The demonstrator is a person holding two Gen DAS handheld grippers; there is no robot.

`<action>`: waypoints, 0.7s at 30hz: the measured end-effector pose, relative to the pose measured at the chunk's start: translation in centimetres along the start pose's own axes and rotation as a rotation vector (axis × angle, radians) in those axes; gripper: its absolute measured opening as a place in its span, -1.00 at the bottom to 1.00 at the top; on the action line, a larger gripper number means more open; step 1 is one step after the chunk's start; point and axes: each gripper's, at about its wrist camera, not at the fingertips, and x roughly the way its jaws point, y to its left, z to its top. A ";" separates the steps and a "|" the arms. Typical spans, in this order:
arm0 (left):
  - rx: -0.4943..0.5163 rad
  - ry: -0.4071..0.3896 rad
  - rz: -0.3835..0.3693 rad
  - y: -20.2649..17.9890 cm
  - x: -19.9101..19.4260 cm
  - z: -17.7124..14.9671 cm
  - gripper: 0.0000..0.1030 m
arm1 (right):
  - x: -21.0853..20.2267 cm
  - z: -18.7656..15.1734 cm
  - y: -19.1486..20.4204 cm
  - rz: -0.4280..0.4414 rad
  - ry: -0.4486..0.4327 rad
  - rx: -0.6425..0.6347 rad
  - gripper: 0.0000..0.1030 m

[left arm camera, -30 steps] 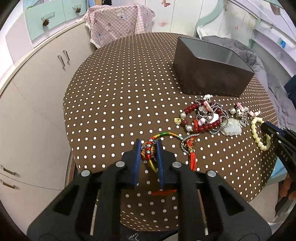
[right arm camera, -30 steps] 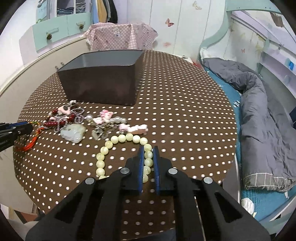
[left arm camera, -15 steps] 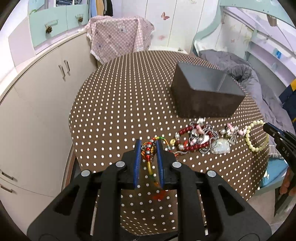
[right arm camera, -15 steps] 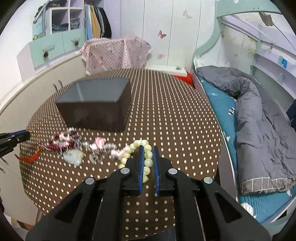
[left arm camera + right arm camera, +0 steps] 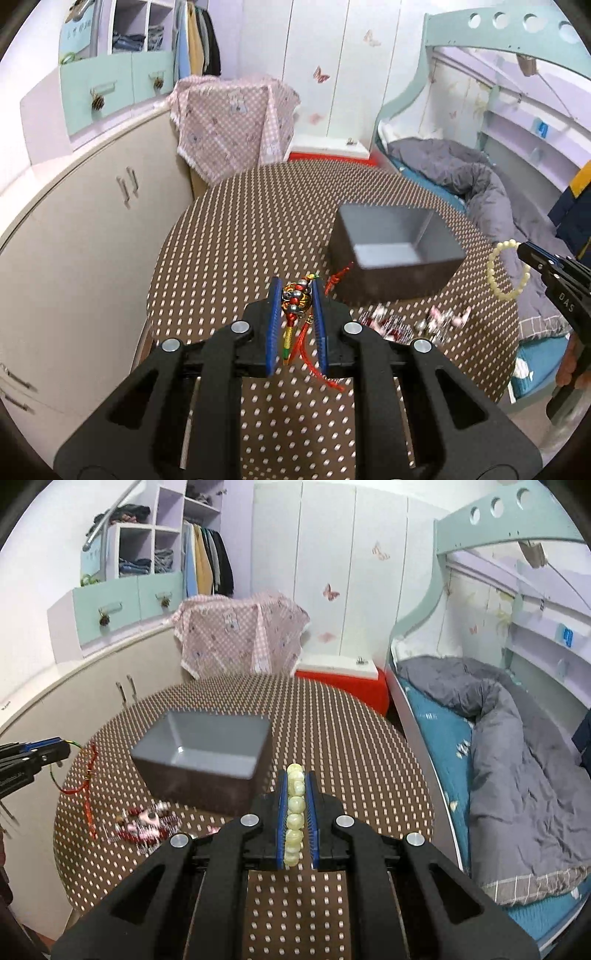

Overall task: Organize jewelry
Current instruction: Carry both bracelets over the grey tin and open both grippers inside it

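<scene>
Your right gripper (image 5: pixel 295 775) pinches a string of pale green beads (image 5: pixel 294 812) between its blue pads, above the near edge of the dotted table (image 5: pixel 351 738). A grey box (image 5: pixel 207 757) sits open toward the left. At the left edge your left gripper (image 5: pixel 55 751) holds a red cord (image 5: pixel 88 794). Blurred trinkets (image 5: pixel 144 823) lie near the box's front.

Multicolour cord bracelet (image 5: pixel 295 299) and pale bead bracelet (image 5: pixel 294 808) airborne; grey box (image 5: pixel 395 251) open, upright; remaining jewelry (image 5: pixel 413 323) heaped before it.
</scene>
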 end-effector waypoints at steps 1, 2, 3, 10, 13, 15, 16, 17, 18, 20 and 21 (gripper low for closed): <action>0.001 -0.011 -0.005 -0.2 0.0 0.3 -0.68 | -0.1 0.5 0.1 0.005 -0.015 -0.003 -0.85; 0.004 -0.025 -0.013 -0.4 -0.1 0.7 -0.68 | -0.2 0.9 0.2 0.013 -0.029 -0.006 -0.85; 0.008 -0.034 -0.018 -0.6 -0.1 1.0 -0.68 | -0.3 1.3 0.3 0.019 -0.041 -0.009 -0.84; 0.040 -0.104 -0.069 -2.4 -0.1 3.4 -0.68 | -0.2 3.6 1.0 0.050 -0.103 -0.033 -0.84; 0.046 -0.122 -0.088 -3.0 0.2 4.3 -0.68 | 0.2 4.3 1.3 0.065 -0.116 -0.041 -0.84; 0.045 -0.129 -0.101 -3.3 0.5 4.8 -0.68 | 0.8 4.8 1.6 0.079 -0.120 -0.047 -0.84; 0.043 -0.129 -0.108 -3.5 0.7 5.1 -0.68 | 1.0 5.0 1.8 0.083 -0.119 -0.048 -0.84; 0.040 -0.130 -0.117 -3.6 1.1 5.4 -0.68 | 1.4 5.2 1.8 0.087 -0.115 -0.048 -0.84; 0.037 -0.132 -0.122 -3.8 1.4 5.7 -0.68 | 1.9 5.4 1.9 0.093 -0.111 -0.047 -0.84; 0.030 -0.134 -0.133 -4.1 2.1 6.3 -0.68 | 2.5 5.6 2.2 0.105 -0.102 -0.048 -0.84; 0.027 -0.132 -0.137 -4.2 2.3 6.5 -0.68 | 2.6 5.6 2.2 0.110 -0.098 -0.051 -0.84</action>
